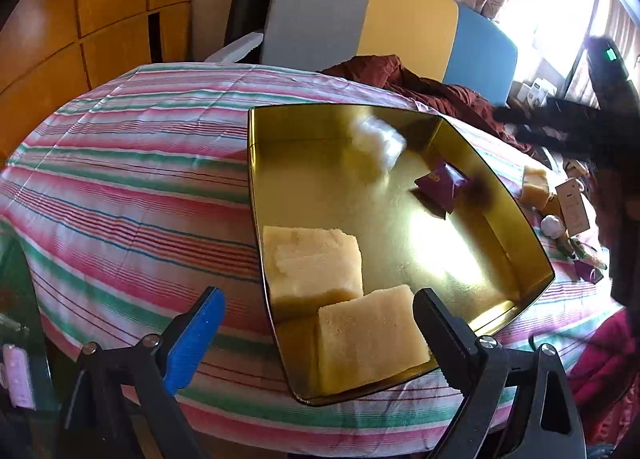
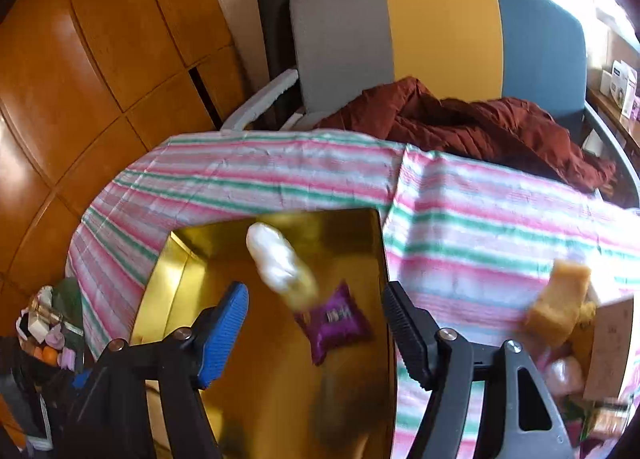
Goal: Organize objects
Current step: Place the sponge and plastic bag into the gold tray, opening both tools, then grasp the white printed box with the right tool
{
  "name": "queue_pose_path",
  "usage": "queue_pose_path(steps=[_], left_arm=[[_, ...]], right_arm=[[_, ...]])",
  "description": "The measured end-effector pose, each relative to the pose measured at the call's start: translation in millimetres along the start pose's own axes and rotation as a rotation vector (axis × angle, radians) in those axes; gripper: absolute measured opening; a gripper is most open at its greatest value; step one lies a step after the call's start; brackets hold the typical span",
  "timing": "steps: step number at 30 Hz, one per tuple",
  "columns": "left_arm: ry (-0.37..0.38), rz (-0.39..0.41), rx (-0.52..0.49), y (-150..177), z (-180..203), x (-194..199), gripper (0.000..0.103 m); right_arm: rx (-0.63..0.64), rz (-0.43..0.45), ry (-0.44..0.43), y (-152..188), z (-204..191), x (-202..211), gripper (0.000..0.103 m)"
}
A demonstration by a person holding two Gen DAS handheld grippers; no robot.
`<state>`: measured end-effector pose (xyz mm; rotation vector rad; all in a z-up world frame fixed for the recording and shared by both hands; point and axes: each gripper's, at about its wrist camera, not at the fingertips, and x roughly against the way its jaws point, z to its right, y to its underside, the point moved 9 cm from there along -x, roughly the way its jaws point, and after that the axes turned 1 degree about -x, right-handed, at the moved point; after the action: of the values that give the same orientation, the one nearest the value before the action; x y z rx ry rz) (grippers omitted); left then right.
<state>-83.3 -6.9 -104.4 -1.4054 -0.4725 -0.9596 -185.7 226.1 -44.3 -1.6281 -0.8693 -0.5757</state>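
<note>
A gold metal tray (image 1: 516, 283) lies on the striped cloth. It holds two yellow sponge blocks (image 1: 316, 259) (image 1: 372, 343), a purple packet (image 1: 440, 185) and a blurred white wad (image 1: 378, 145) that is in mid-air or just landing. My left gripper (image 1: 320, 323) is open and empty over the tray's near corner. My right gripper (image 2: 316, 323) is open and empty above the tray (image 2: 376, 227), with the white wad (image 2: 276, 259) and purple packet (image 2: 336, 319) just ahead of its fingers. The right gripper's arm (image 1: 608, 107) shows at the right of the left wrist view.
A third sponge block (image 1: 536, 187) (image 2: 560, 311), a card, a small white ball (image 1: 554, 225) and other small items lie on the cloth right of the tray. A dark red garment (image 2: 480, 127) lies on a grey, yellow and blue chair (image 2: 440, 27) behind.
</note>
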Motion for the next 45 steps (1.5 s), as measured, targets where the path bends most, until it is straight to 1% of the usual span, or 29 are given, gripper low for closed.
queue_pose_path(steps=[3,6,13,17,19,24,27,30,34,40,45], left_arm=[[0.017,0.042,0.03,-5.0,4.0,10.6,0.096],[0.029,0.067,0.045,-9.6,12.1,18.2,0.096],[0.043,0.084,0.041,-14.2,32.6,27.2,0.096],[0.036,0.072,0.042,-10.4,38.5,27.5,0.096],[0.026,0.069,0.037,-8.4,42.2,27.4,0.096],[-0.013,0.084,0.038,-6.6,46.9,30.7,0.099],[-0.046,0.105,0.033,-6.9,47.2,35.3,0.1],[-0.123,0.123,0.023,-7.3,43.5,38.6,0.101],[-0.163,0.131,0.024,-6.2,39.5,40.5,0.101],[-0.154,0.126,0.022,-3.9,41.7,39.2,0.101],[-0.12,0.101,0.01,-0.1,50.1,33.2,0.101]], right_arm=[[0.002,-0.009,0.001,21.5,2.6,7.8,0.071],[0.006,-0.015,0.0,45.5,1.8,14.1,0.072],[0.032,-0.001,0.012,78.0,-5.7,27.1,0.072],[0.062,0.031,0.037,85.5,-9.2,37.5,0.073],[0.072,0.048,0.048,88.8,-8.3,42.7,0.077],[0.076,0.054,0.062,98.5,-5.7,46.5,0.078],[0.073,0.05,0.07,105.4,-2.6,47.8,0.078],[0.062,0.055,0.082,108.7,2.2,50.2,0.078],[0.055,0.063,0.1,110.6,7.1,53.9,0.08],[0.053,0.064,0.123,113.8,14.2,55.3,0.08],[0.038,0.063,0.132,115.4,23.4,56.3,0.082]])
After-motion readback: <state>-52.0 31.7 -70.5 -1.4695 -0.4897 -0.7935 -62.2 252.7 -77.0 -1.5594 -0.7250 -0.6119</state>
